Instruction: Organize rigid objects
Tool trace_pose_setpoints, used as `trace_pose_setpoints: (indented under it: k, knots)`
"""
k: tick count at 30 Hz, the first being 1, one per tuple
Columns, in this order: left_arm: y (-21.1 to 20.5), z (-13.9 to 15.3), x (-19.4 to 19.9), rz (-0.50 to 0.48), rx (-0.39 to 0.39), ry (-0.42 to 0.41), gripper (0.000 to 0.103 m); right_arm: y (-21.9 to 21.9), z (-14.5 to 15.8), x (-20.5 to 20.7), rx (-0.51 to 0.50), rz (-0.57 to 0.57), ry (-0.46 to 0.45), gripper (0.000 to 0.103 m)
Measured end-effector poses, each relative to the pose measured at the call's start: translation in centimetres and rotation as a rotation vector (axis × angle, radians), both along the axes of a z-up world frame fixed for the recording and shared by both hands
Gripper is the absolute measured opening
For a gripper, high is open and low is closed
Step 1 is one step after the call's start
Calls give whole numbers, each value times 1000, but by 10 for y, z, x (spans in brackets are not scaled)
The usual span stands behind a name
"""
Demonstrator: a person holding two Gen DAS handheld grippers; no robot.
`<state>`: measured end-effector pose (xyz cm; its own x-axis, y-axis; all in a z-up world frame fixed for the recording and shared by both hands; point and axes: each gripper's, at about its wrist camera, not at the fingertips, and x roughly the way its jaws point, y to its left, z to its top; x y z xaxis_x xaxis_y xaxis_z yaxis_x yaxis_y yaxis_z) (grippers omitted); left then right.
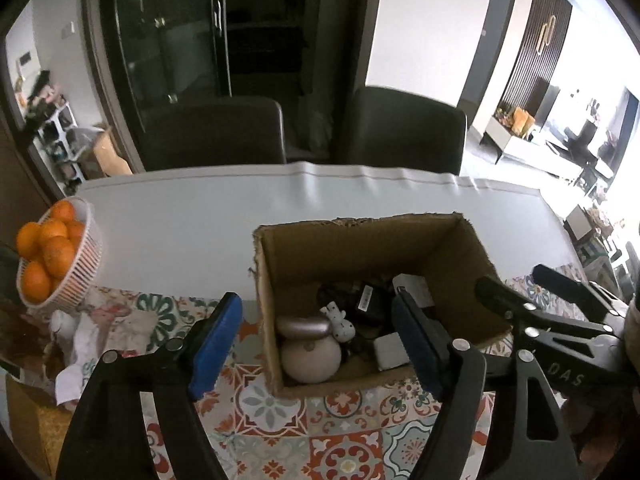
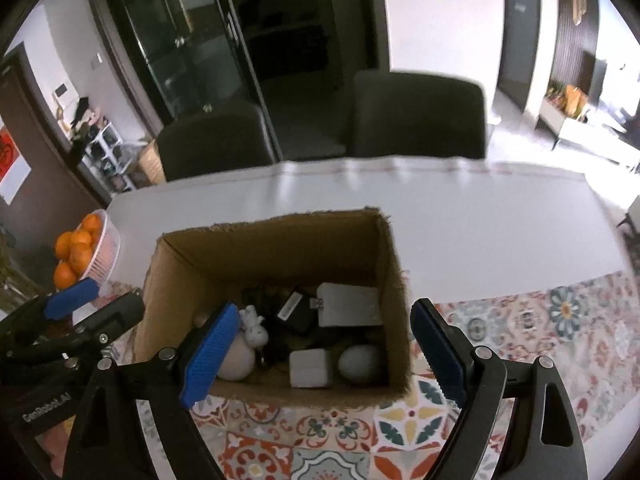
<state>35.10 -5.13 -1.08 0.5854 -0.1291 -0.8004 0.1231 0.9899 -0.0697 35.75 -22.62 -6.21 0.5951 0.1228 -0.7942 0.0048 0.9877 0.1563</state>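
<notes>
Two claws, one box, a dozen or so items, listed left to right.

1. Basket of oranges, far left on the surface; apart from the box and, by my reading, no part of the sorting.
2. Left claw, fingers spread wide with nothing between the pads; it hangs over the box's near left corner, one finger outside the wall and one over the inside.
3. Cardboard box, open top, standing where the patterned cloth meets the plain white part of the surface. It serves as the collecting place, so the task's things lie inside it.
4. Contents, left to right: a round beige case with a metallic oval case resting on it; a small white figurine against them; a black adapter among dark cables; a small grey cube; a grey egg-shaped thing; a flat grey device at the far right wall.
5. Right claw, fingers likewise apart and empty, straddling the box's near right corner.

Judgement: both claws look free for the next piece; no loose piece shows outside the box.
</notes>
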Motion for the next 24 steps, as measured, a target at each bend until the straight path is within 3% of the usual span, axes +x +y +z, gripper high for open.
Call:
trace_pose_setpoints:
  k: [5,10,16,24]
  knots:
    - [3,24,-33,11,0,-93,89,-1,29,-37,-31,-57,-109,89]
    - [5,51,-70,54,55,-235,101,-1,58,-76,-64,-109,-214,90]
    - [7,73,-113,84,99,-367,103,3,83,-123,-111,-152,-330,92]
    - [10,88,-159,97,77,-445,103,10,105,-183,-180,-197,-465,98]
